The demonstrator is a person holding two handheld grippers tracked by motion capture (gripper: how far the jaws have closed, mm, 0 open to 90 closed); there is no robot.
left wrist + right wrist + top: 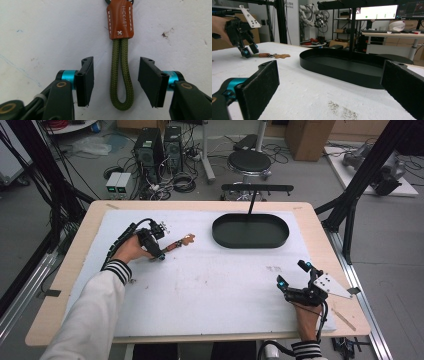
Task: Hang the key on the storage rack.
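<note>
Olive-green cord loop (122, 75) of a keychain strap (176, 243), stitched into a tan leather tab (120, 21), lies flat on the white-covered tabletop (210, 290), left of the black oval tray (250, 231). The left claw (116, 82) straddles the loop, its pads apart and clear of the cord on both sides. The right claw (292, 273) rests near the tabletop's right edge, jaws spread wide with nothing between them.
</note>
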